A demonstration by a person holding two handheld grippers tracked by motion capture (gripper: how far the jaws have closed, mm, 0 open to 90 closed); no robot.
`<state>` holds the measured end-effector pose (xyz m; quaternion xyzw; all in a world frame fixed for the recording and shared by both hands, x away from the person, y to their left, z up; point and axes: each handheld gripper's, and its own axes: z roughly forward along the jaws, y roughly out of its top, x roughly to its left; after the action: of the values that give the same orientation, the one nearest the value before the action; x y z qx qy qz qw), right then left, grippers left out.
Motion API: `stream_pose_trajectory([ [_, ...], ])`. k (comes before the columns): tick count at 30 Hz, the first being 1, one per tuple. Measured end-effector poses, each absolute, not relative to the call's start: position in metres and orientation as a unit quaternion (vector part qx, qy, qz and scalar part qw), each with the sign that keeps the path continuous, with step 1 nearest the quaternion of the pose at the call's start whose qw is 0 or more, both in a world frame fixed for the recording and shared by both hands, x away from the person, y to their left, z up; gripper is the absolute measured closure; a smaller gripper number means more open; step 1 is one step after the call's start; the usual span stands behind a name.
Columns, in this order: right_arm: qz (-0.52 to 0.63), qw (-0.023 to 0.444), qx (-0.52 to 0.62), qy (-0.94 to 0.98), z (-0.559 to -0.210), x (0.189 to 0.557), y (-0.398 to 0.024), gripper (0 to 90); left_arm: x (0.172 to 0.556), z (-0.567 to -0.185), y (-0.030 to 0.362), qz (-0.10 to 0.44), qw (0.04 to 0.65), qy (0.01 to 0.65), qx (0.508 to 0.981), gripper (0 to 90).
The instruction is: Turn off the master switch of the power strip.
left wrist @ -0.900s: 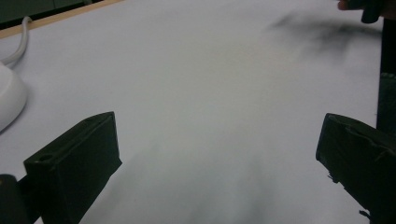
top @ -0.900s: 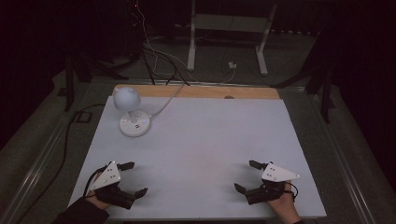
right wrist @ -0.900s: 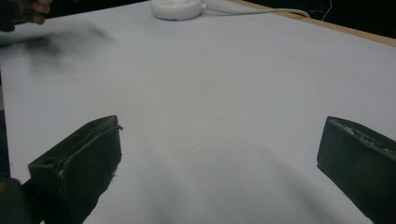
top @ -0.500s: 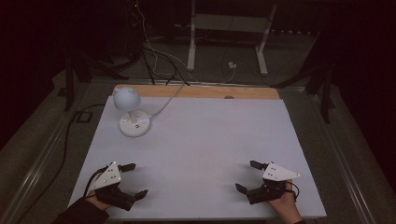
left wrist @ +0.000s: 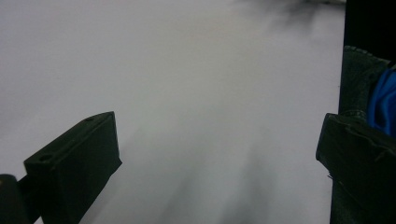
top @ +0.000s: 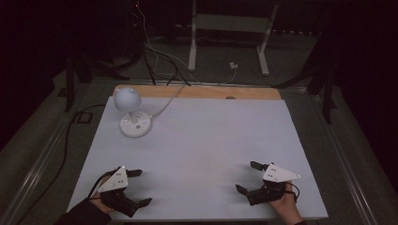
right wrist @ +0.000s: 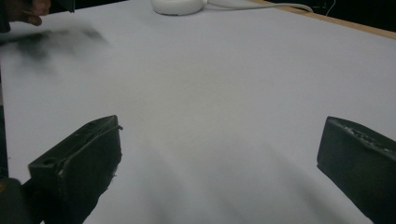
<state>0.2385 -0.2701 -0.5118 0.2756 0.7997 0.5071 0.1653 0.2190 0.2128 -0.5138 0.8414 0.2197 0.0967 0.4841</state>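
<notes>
White tabletop [top: 202, 140] carries a small white desk lamp [top: 131, 112] at its far left corner, its cord trailing off the back; no writing is legible. Near the front edge, the left hand-held gripper [top: 137, 187] and right hand-held gripper [top: 248, 176] rest well apart, each with jaws spread wide and holding nothing.

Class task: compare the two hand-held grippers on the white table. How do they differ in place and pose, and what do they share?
The left gripper sits at the table's near left corner, the right gripper at the near right. The left gripper's jaws point rightward, the right gripper's point leftward, so they face each other. The lamp stands on the left gripper's side, diagonally far from the right gripper. Shared: both open, empty, each with a grey three-cornered plate on top.
</notes>
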Motion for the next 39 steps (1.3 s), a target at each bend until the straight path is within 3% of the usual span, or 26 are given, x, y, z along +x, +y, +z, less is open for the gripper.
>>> stream_pose_trajectory([
  [14, 0.515, 0.164, 0.276, 0.794, -0.507, 0.235, -0.268, 0.0, 0.22, -0.505, 0.195, 0.067, 0.474, 0.192, 0.857, 0.1],
  [39, 0.527, 0.15, 0.277, 0.79, -0.504, 0.233, -0.266, 0.0, 0.239, -0.464, 0.189, 0.067, 0.488, 0.179, 0.851, 0.1],
])
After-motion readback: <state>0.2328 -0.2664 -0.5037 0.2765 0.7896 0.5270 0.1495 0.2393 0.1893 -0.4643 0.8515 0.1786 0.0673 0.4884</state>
